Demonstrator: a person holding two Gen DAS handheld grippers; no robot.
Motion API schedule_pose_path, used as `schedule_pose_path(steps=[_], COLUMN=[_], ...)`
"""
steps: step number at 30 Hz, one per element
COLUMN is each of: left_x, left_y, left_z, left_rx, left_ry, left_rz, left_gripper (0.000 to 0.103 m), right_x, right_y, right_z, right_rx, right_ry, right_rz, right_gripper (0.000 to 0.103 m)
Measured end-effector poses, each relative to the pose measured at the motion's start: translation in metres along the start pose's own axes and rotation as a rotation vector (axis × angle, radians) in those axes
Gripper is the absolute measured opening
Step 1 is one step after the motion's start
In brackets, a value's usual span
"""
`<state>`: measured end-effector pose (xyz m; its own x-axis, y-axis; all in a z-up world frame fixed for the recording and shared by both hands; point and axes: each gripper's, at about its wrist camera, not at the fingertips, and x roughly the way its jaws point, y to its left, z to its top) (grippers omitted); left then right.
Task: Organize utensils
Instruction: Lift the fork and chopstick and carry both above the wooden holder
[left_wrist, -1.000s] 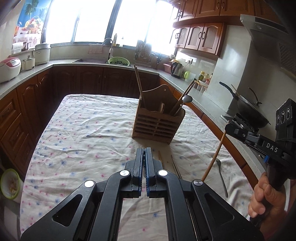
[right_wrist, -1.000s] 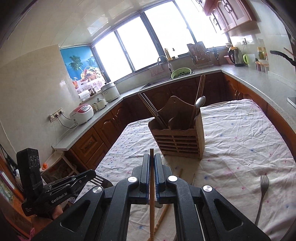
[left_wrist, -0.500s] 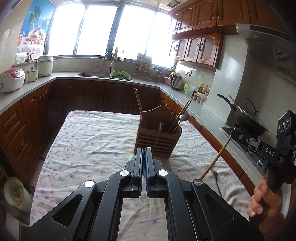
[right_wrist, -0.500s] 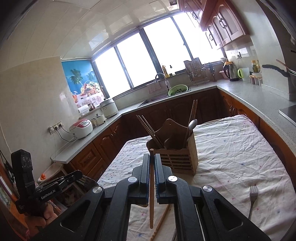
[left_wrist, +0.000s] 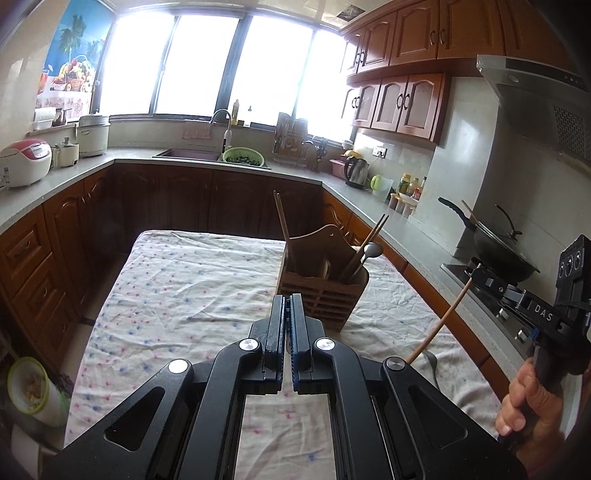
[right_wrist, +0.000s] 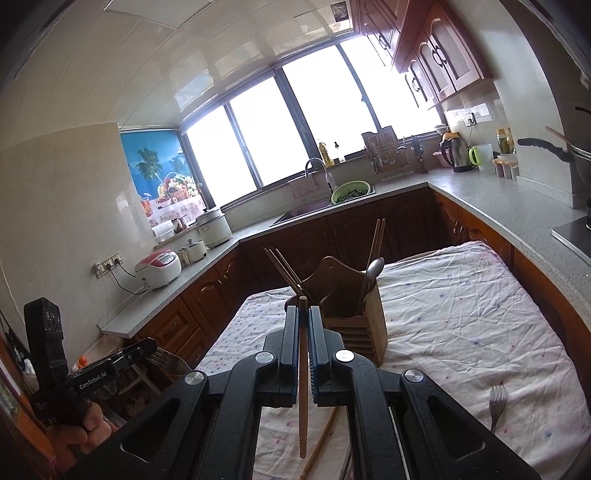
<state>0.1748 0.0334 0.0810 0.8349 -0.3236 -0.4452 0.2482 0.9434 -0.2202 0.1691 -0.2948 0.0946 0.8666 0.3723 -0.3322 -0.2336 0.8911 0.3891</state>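
White cloth with pink and blue flecks (left_wrist: 192, 288), brown slatted wooden utensil holder (right_wrist: 364, 325), tan wooden chopstick (right_wrist: 303, 387), silver metal fork (right_wrist: 497, 402), black tools with blue pads (left_wrist: 287, 325), green colander (left_wrist: 243, 157)

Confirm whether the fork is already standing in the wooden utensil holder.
No, the fork lies flat on the tablecloth, apart from the wooden utensil holder, nearer the camera and to its right.

Wooden chopstick (right_wrist: 303, 384) raised off the table; slatted holder (right_wrist: 356, 325) stands upright.
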Motion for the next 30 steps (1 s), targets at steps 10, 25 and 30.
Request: schedule_pose_path(steps=[10, 25, 30], left_x=[0.012, 0.056, 0.082], left_y=[0.005, 0.015, 0.012], left_z=[0.016, 0.078, 0.101], left_rx=[-0.007, 0.002, 0.035], left_ry=[-0.013, -0.077, -0.09], left_rz=[0.01, 0.041, 0.061], left_gripper=[0.002, 0.002, 0.002], right_x=[0.006, 0.038, 0.047], right_y=[-0.005, -0.009, -0.011], right_z=[0.011, 0.069, 0.094], right_rx=[-0.001, -0.048, -0.062], right_ry=[-0.034, -0.144, -0.235], right_rz=[-0.011, -0.041, -0.072], right_gripper=[0.005, 0.005, 0.004])
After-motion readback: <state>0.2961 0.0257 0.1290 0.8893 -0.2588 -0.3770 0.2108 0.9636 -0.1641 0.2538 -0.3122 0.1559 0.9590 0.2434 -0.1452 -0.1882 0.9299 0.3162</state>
